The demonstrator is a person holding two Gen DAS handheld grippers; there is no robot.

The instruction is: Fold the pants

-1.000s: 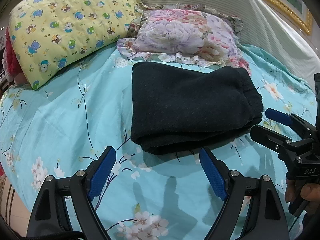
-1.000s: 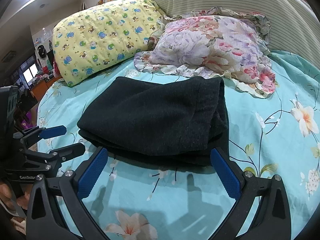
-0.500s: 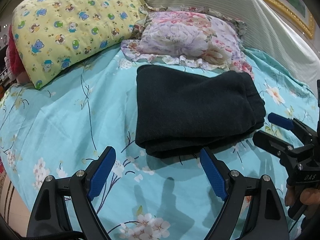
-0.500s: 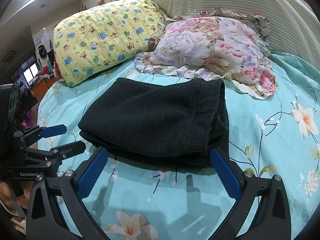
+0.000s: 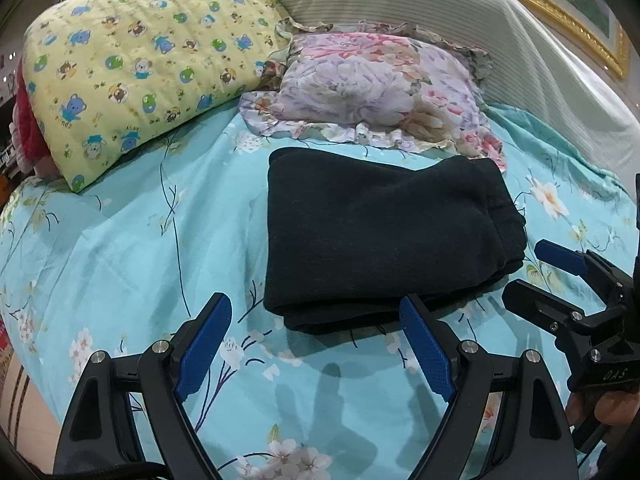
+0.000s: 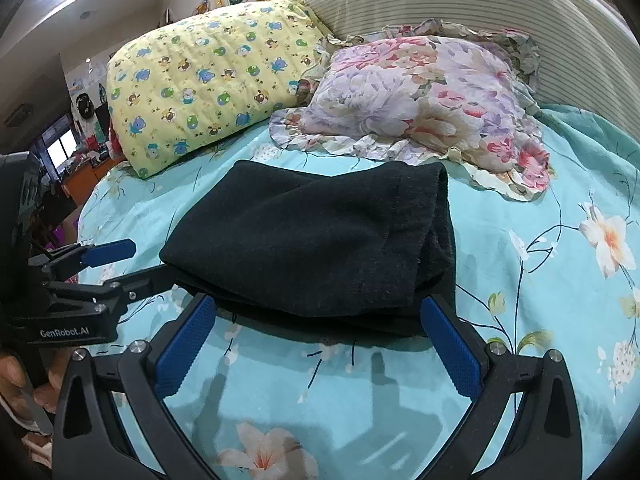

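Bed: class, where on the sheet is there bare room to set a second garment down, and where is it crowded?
Bare sheet lies left of the pants, below the yellow pillow, and right of the pants toward the striped cover. It is crowded between the pants and the floral pillow.

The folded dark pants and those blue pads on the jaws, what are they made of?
The folded dark pants look like thick, matte fleece or knit, with a fuzzy, dull surface. The blue pads seem rubber or textured plastic, with a fine dotted grip pattern.

Bright overhead light, soft shadows, fisheye-warped edges
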